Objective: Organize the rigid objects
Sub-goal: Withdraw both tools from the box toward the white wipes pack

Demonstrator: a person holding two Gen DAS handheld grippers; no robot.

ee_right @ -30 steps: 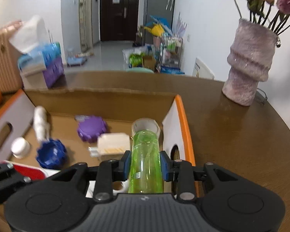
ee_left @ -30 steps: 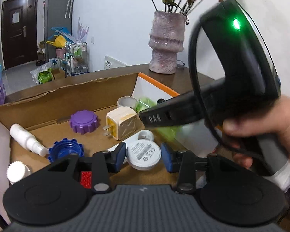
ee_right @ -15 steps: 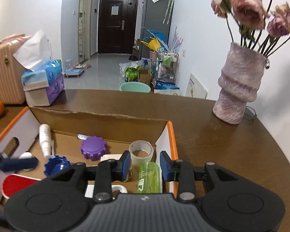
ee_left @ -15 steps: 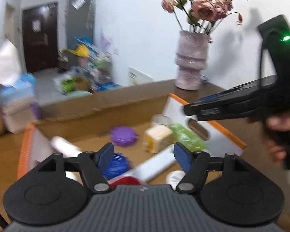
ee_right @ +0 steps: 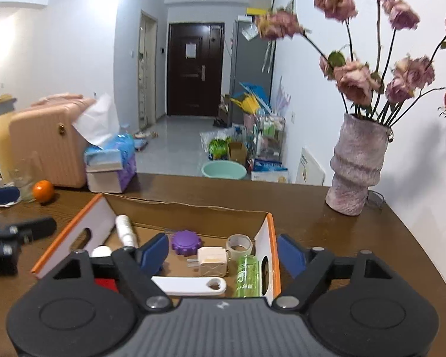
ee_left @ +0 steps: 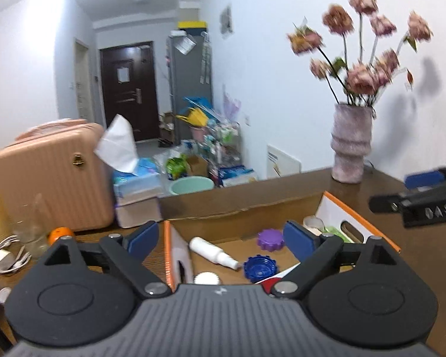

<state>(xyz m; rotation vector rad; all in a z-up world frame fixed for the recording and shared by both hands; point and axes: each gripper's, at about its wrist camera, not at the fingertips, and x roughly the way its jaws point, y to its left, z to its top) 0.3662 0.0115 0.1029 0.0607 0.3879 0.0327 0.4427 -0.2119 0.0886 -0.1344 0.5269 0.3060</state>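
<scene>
An open cardboard box (ee_right: 187, 206) with orange-edged flaps sits on the brown table. In it lie a green bottle (ee_right: 247, 272), a white charger plug (ee_right: 212, 260), a purple cap (ee_right: 184, 242), a tape roll (ee_right: 238, 244), a white bottle (ee_right: 125, 230) and a white flat handle (ee_right: 190, 285). My right gripper (ee_right: 222, 253) hovers above the box's near side, its jaws opening, nothing pressed between the pads. My left gripper (ee_left: 221, 239) hangs over the box's left part, above a blue cap (ee_left: 260, 267), its jaws also opening and empty.
A pink vase (ee_right: 353, 172) of dried flowers stands at the table's back right. A tissue box (ee_right: 110, 163), an orange (ee_right: 43, 191) and a glass (ee_right: 23, 183) stand at the back left. White cables (ee_left: 6, 258) lie at the far left. Behind is a pink suitcase (ee_left: 53, 175).
The right gripper let go of the green bottle, which now lies in the box. Both grippers rose and drew back from the box, and both sets of jaws spread wide.
</scene>
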